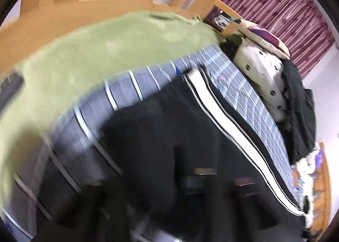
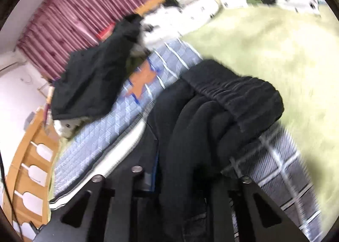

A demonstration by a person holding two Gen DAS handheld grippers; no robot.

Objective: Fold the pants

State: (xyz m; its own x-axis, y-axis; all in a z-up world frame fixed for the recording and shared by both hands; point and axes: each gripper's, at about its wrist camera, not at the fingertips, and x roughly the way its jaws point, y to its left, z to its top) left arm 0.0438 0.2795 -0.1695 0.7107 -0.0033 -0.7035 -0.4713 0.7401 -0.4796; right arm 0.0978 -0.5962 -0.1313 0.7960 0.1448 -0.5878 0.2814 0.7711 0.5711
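Black pants (image 1: 161, 136) with a white side stripe (image 1: 222, 110) lie on a blue checked mattress (image 1: 131, 91). My left gripper (image 1: 222, 180) is low over the black cloth; the view is blurred and dark, so its grip cannot be made out. In the right wrist view the pants' bunched elastic waistband (image 2: 239, 91) hangs over and between my right gripper's fingers (image 2: 118, 199), lifted off the mattress (image 2: 101, 136). My right gripper (image 2: 190, 176) appears shut on the waist cloth.
A green blanket (image 1: 101, 51) covers the far half of the bed. A white spotted quilt (image 1: 260, 72), a black jacket (image 1: 298, 110) and a cushion are piled at the bed's end. A wooden bed frame (image 1: 63, 17) and a red curtain (image 1: 275, 2) stand behind.
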